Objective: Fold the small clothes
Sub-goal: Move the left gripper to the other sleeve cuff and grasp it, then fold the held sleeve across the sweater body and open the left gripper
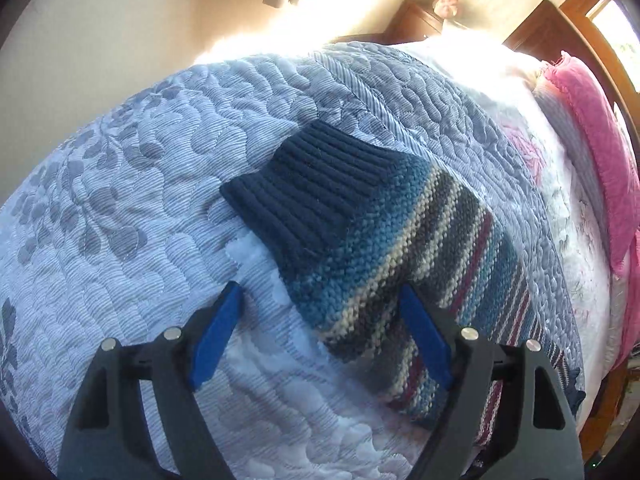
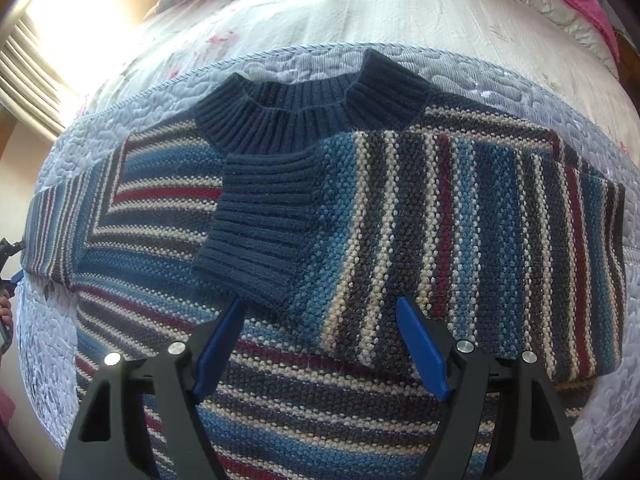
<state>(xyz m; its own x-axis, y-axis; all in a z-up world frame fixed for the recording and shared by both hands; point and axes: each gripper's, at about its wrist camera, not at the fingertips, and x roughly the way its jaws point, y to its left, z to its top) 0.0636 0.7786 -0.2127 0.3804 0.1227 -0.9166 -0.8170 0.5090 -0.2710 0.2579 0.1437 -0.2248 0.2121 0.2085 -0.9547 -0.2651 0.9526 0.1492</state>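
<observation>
I am holding my right gripper (image 2: 318, 344) with its blue fingers apart, gripping nothing, just above the small striped knitted sweater (image 2: 360, 240), whose sleeve with the navy ribbed cuff (image 2: 256, 232) is lying folded across the chest. My left gripper (image 1: 320, 336) is also hanging apart over the other sleeve (image 1: 360, 248). The sweater is lying flat on the light blue quilted bedspread (image 1: 140, 200).

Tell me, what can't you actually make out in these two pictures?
- Sweater hem: right wrist view, cut off behind the right tongs and bottom edge.
- Far sleeve's join to the body: left wrist view, behind the left tongs.
- Pale object on the dresser: left wrist view, too small, washed out.
</observation>
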